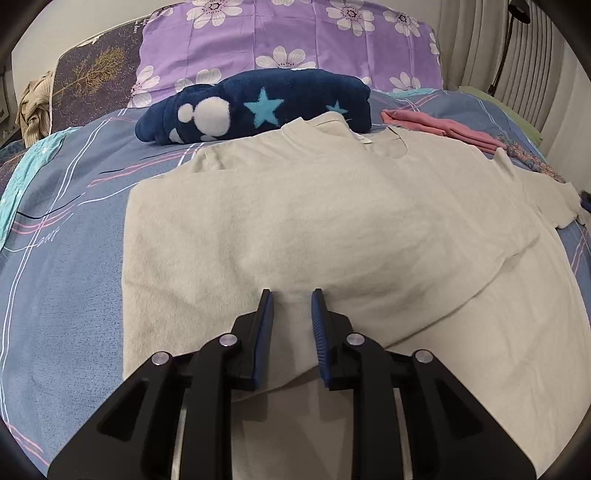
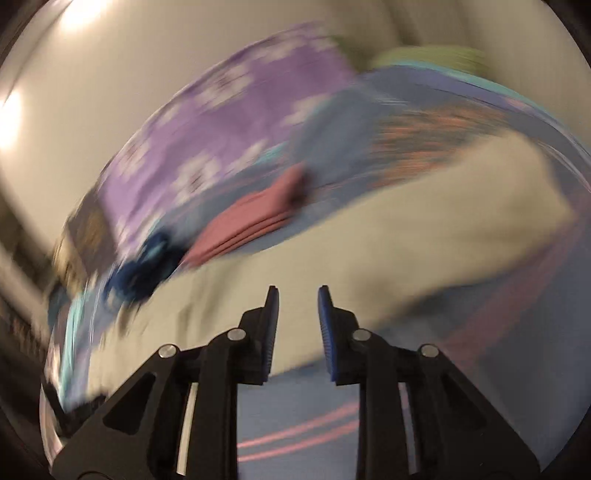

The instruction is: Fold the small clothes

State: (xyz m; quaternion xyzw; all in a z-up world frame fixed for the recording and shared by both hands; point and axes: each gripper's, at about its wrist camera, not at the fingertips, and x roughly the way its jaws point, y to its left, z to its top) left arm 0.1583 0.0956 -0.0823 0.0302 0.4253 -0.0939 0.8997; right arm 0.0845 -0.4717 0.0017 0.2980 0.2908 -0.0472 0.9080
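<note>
**Cream shirt lying part-folded on the bed, both grippers released**

A cream T-shirt (image 1: 295, 221) is lying spread across the bed (image 1: 66, 258), filling the middle of the left wrist view. Its left side is sitting folded in over the body, giving a straight edge toward nine o'clock, while a short sleeve is reaching out toward three o'clock. The neckline is pointing to twelve o'clock. In the right wrist view the same shirt (image 2: 369, 251) is showing as a pale blurred band across the centre.

The left gripper (image 1: 291, 295) is hovering over the shirt's lower part at six o'clock, its blue-padded jaws standing apart with only flat cloth showing in the gap; nothing is being pinched. The right gripper (image 2: 297, 291) is likewise standing parted and empty, with shirt and bedsheet smeared by motion blur beyond it.

Just past the neckline, at twelve o'clock, a rolled navy fleece blanket (image 1: 258, 107) with white dots and light blue stars is resting, touching the collar. At about two o'clock a folded pink garment (image 1: 439, 127) is lying beside the shirt's shoulder; it is appearing at ten o'clock in the right wrist view (image 2: 255, 221). Behind the blanket a purple flowered pillow (image 1: 295, 33) is leaning, and pale curtains (image 1: 480, 40) are hanging at one o'clock.
</note>
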